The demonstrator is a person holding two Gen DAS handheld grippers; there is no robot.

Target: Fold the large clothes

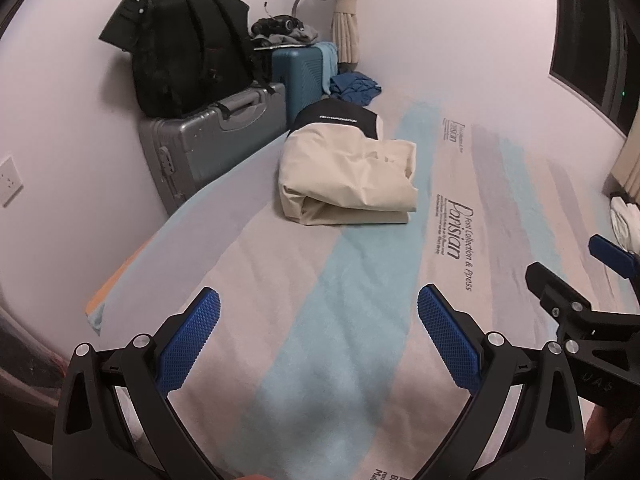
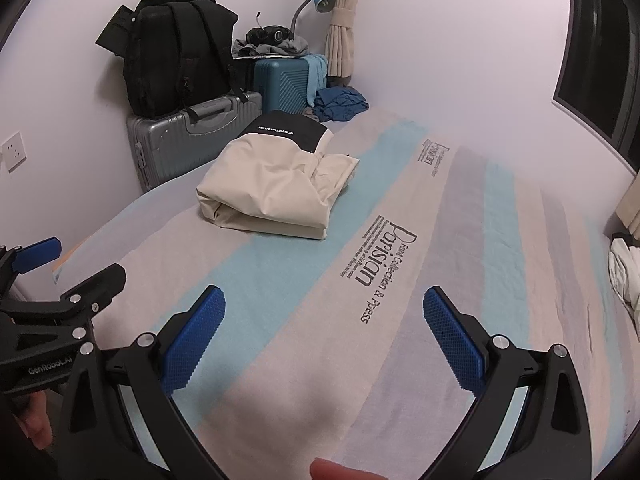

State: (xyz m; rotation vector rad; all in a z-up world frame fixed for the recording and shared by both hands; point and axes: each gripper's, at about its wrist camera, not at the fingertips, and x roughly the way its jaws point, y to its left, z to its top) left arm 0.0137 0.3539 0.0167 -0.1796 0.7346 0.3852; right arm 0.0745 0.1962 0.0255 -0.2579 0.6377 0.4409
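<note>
A cream jacket with a black collar panel lies folded into a compact bundle on the striped bed sheet, toward the far left side of the bed; it also shows in the right wrist view. My left gripper is open and empty, held above the sheet well short of the jacket. My right gripper is open and empty, held beside the left one. The right gripper also shows at the right edge of the left wrist view, and the left gripper at the left edge of the right wrist view.
A silver suitcase with a black backpack on it and a teal suitcase stand against the wall beyond the bed. A crumpled blue garment lies at the far end. White cloth lies at the bed's right edge.
</note>
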